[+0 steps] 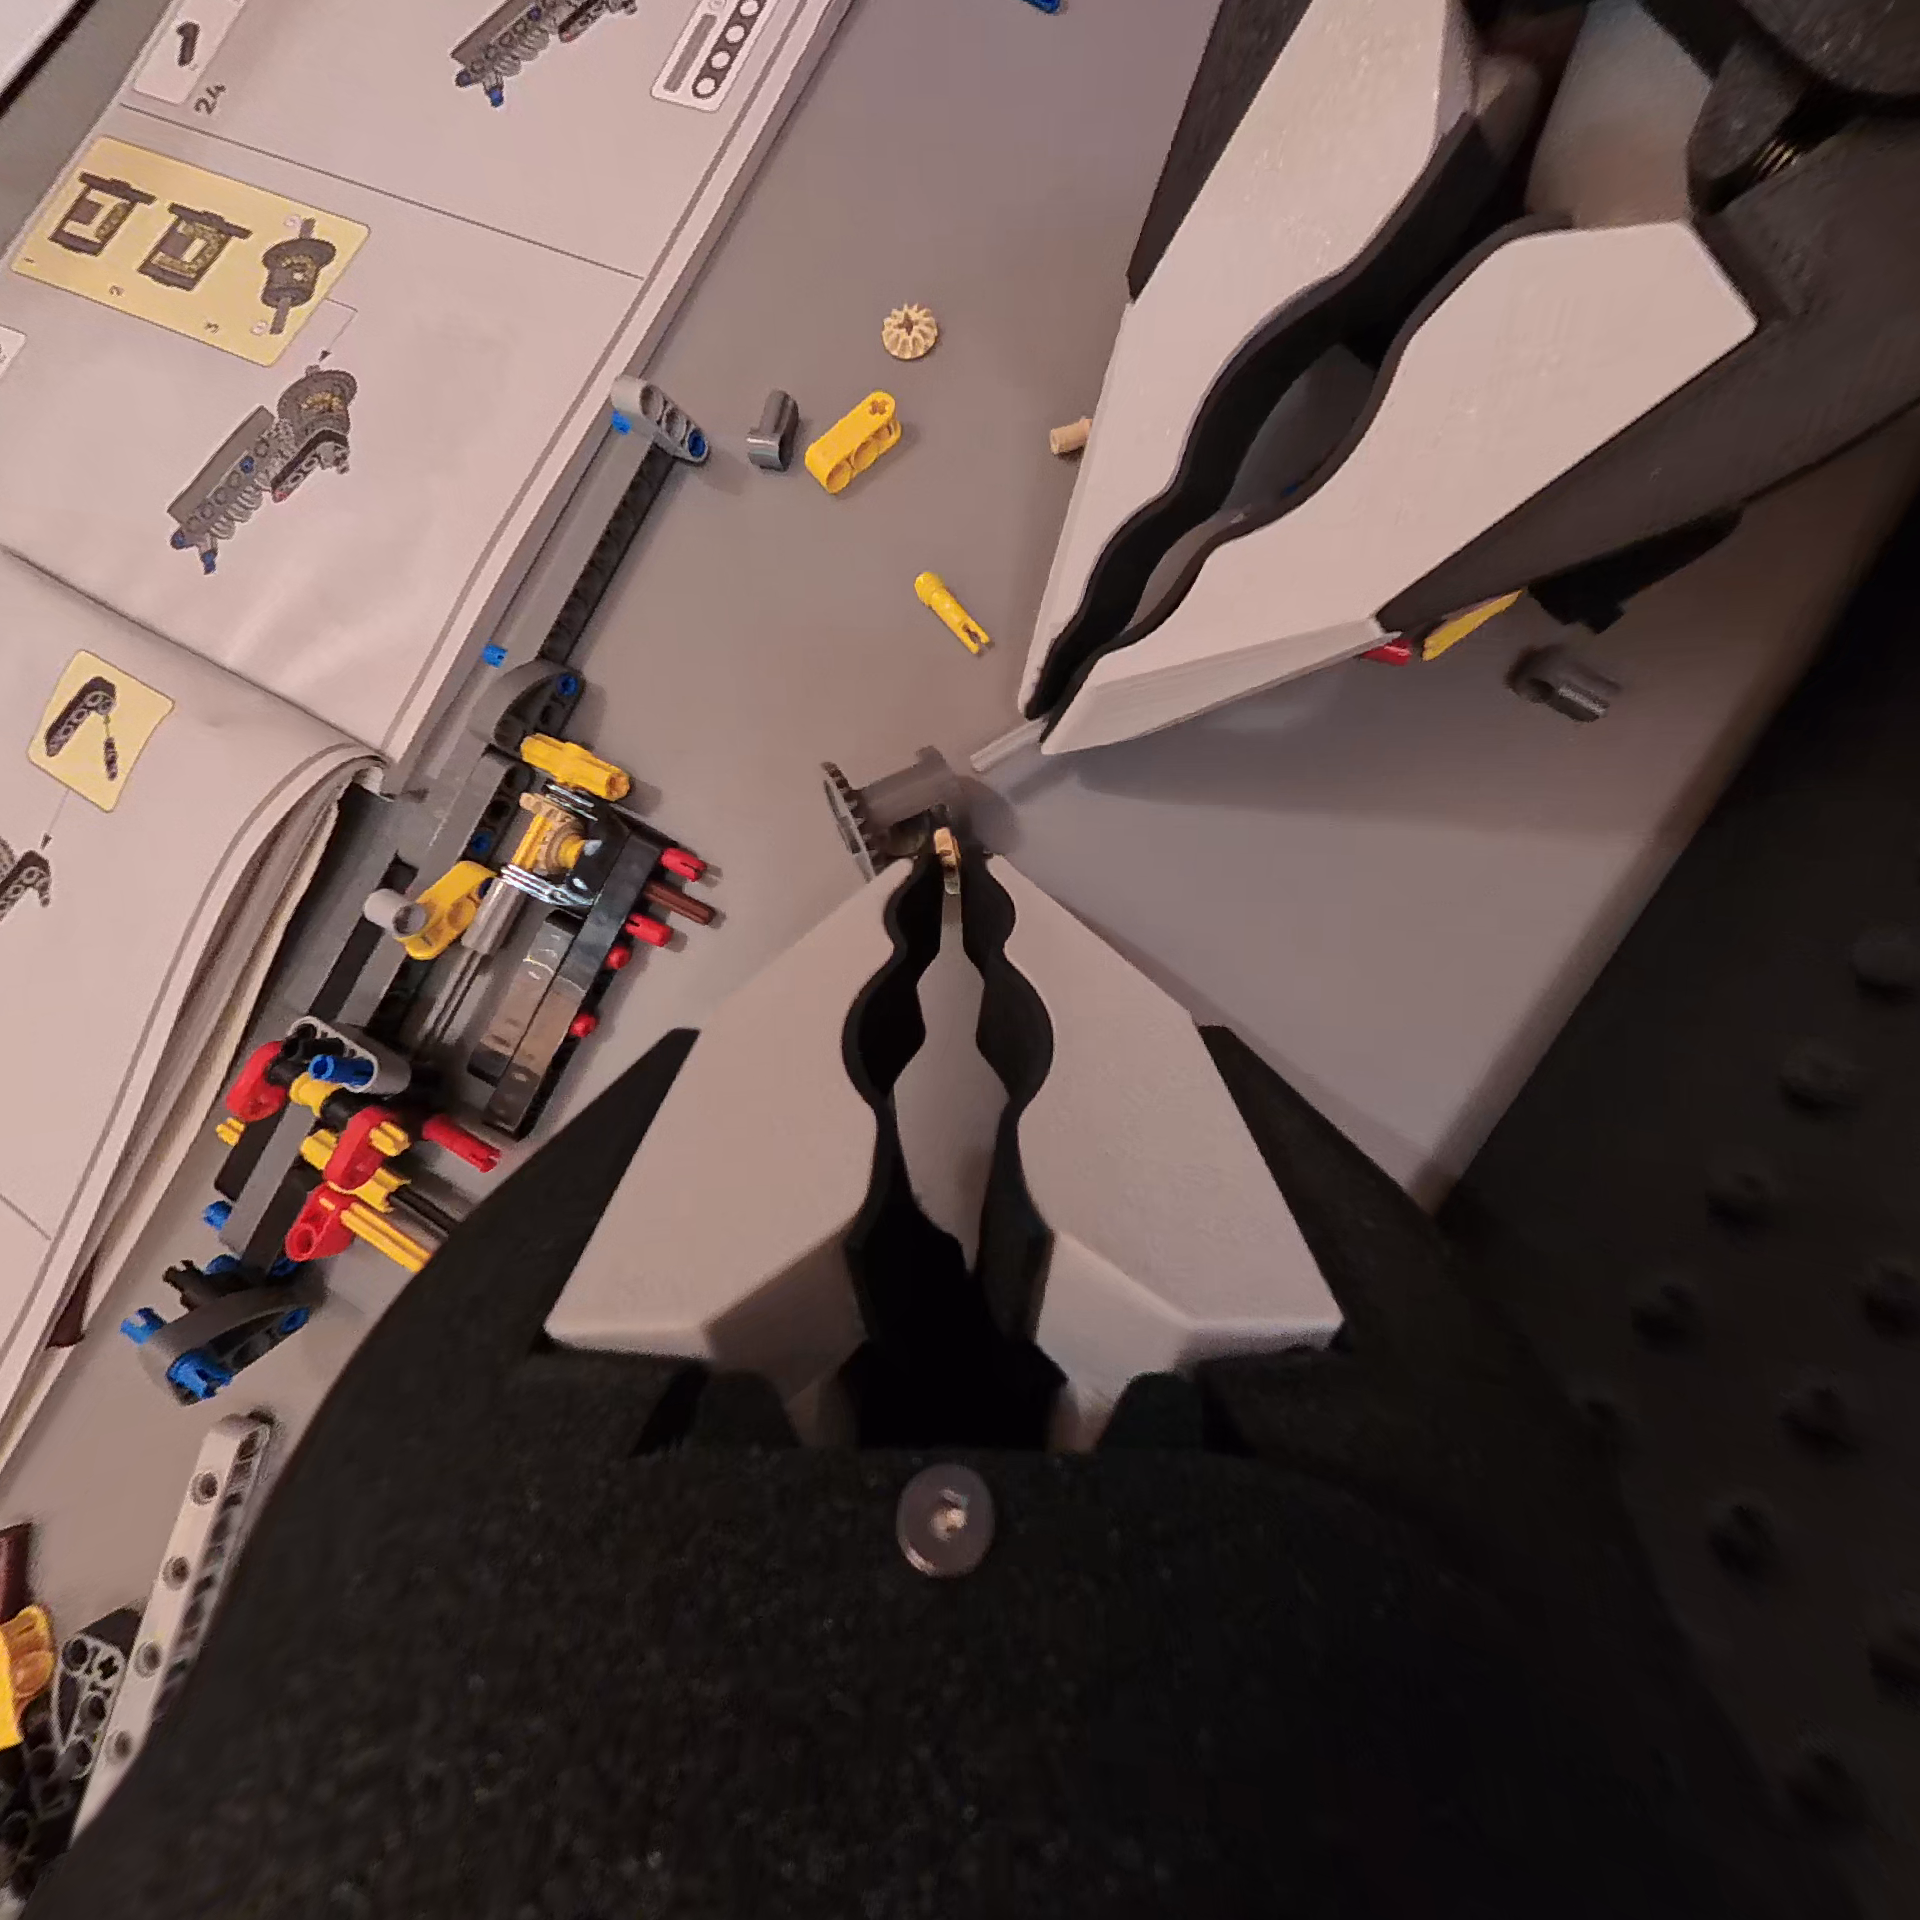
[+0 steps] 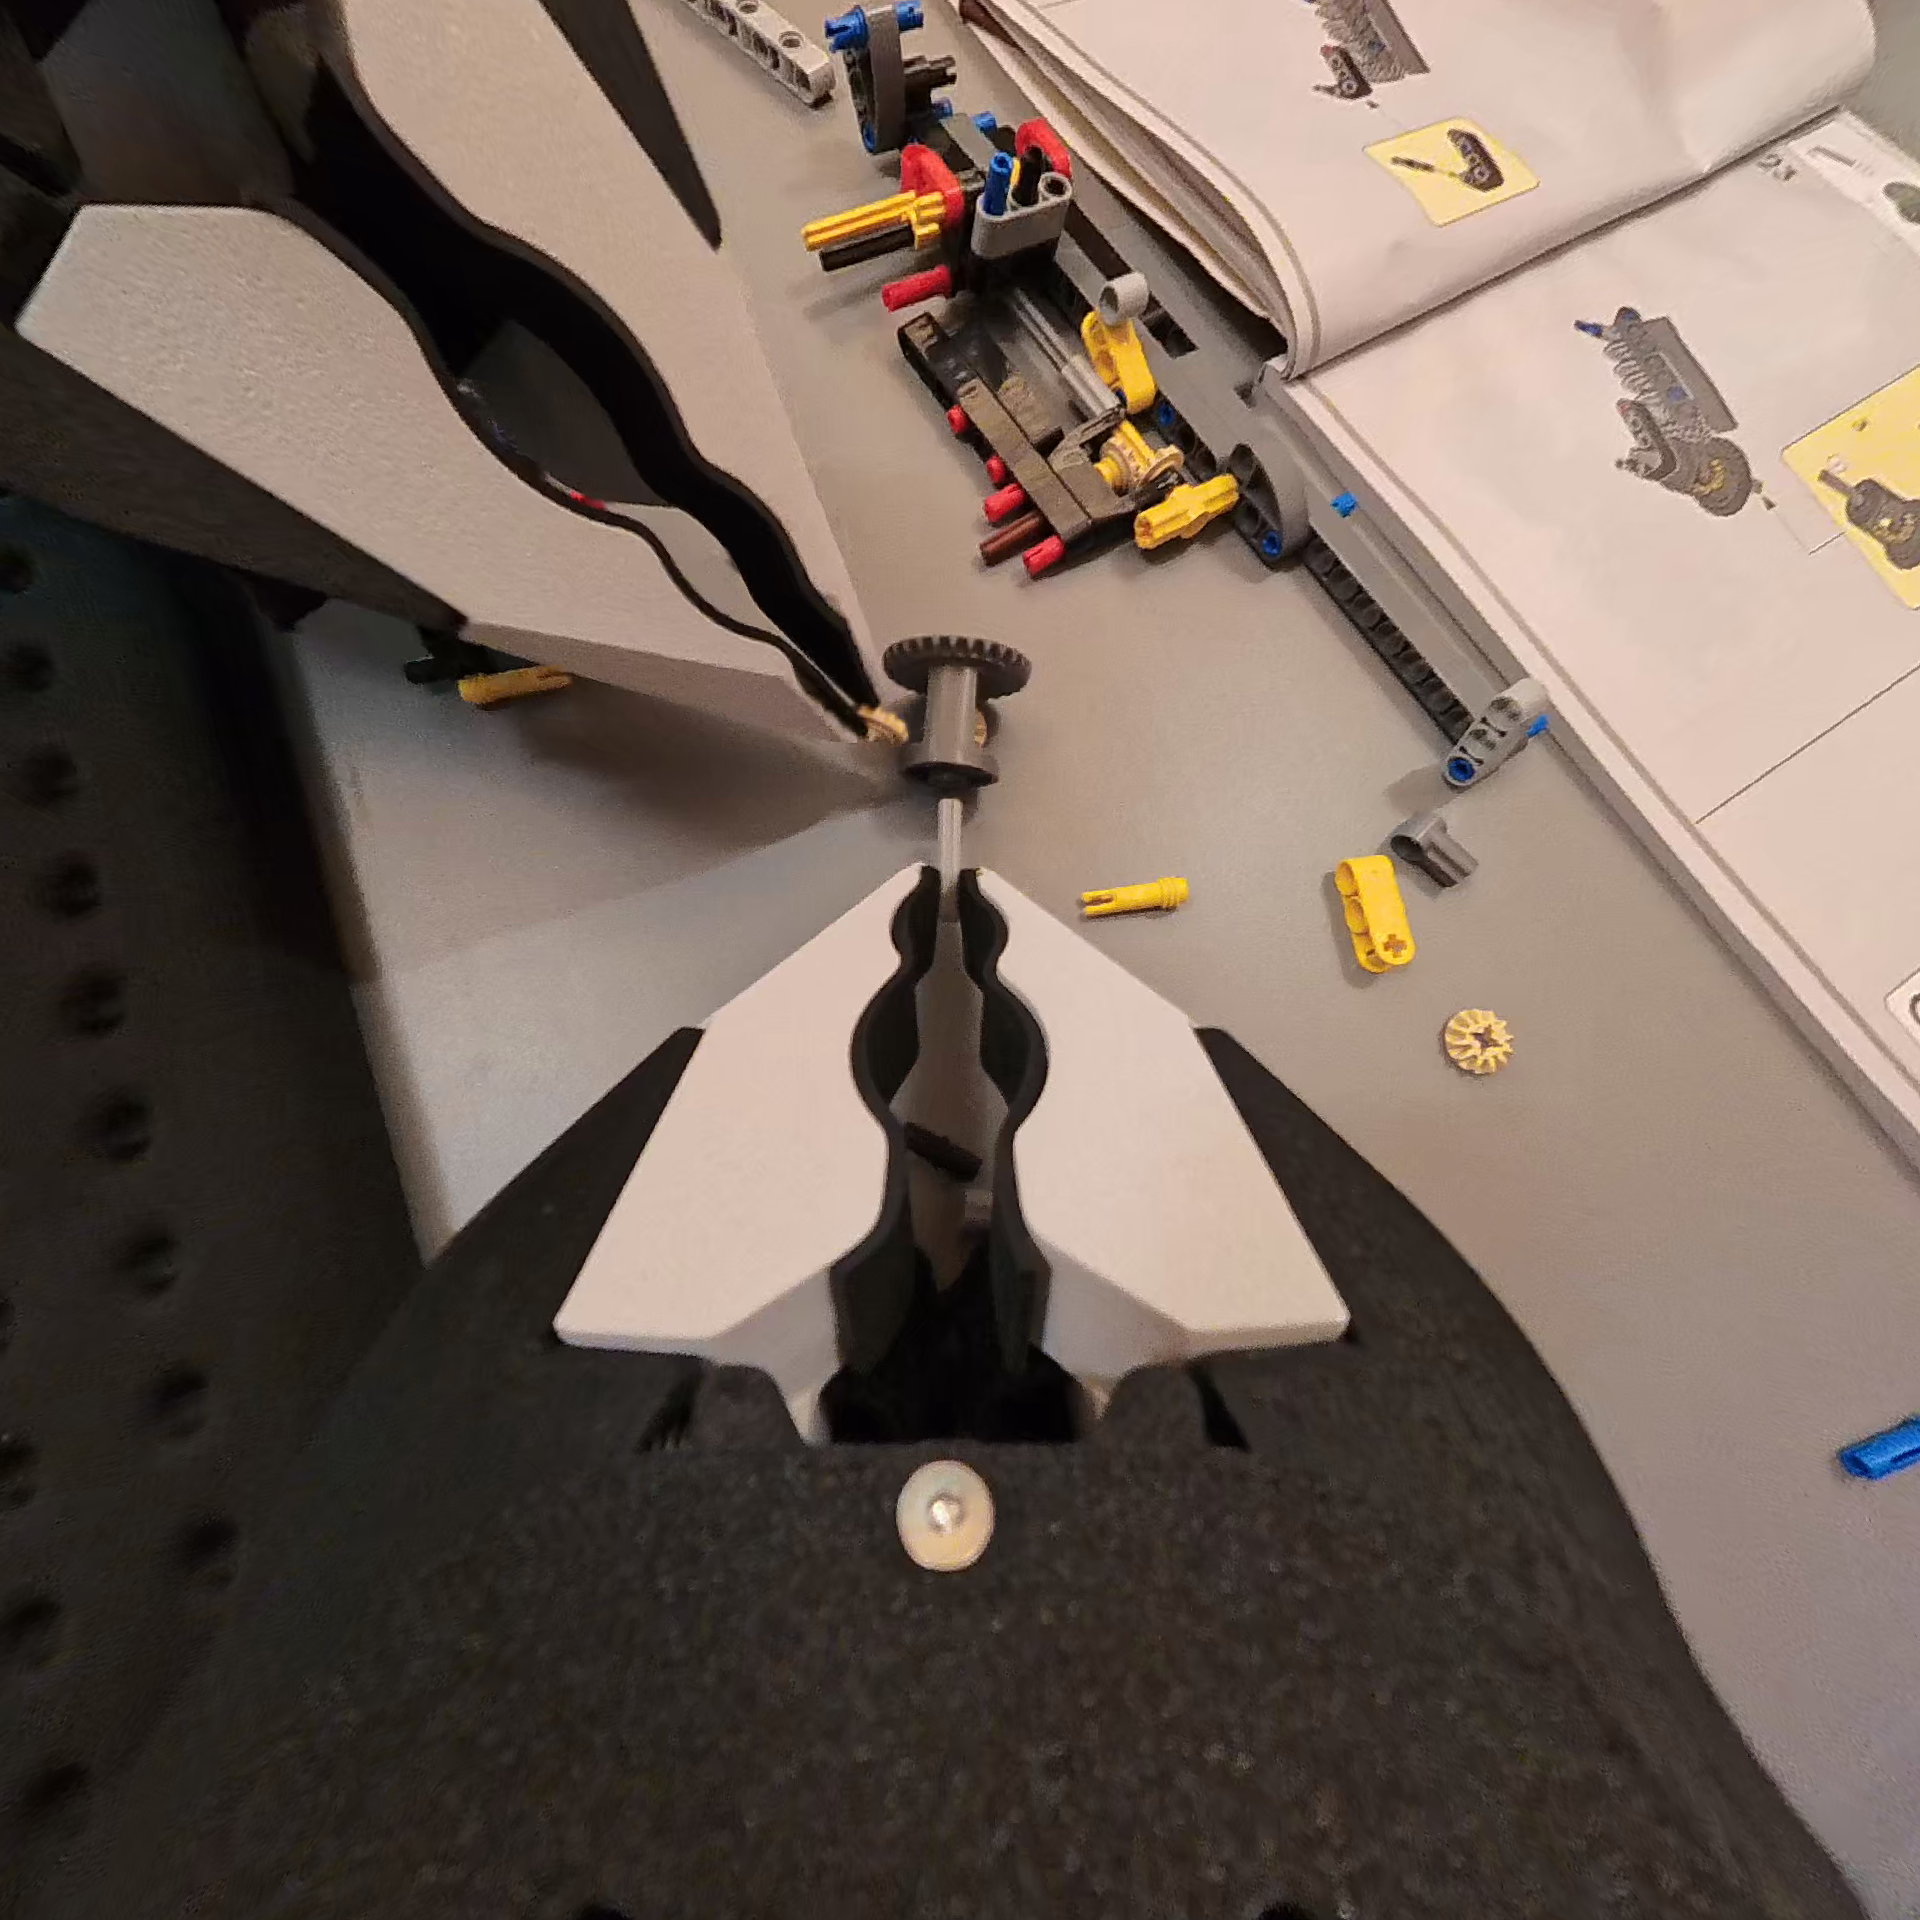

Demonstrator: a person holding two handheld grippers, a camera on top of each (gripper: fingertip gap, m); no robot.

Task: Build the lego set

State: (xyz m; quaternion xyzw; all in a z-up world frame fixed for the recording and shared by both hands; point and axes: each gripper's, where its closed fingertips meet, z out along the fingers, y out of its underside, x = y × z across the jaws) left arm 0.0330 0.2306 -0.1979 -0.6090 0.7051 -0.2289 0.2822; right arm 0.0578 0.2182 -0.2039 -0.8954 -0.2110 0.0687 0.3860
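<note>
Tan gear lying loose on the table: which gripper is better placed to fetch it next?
Neither is free: the left gripper pinches a small tan piece against the gear hub, and the right gripper holds its grey axle. The tan gear lies on the right's side, so probably right.

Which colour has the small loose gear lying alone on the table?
Tan gear, clearest in the right wrist view.
</note>
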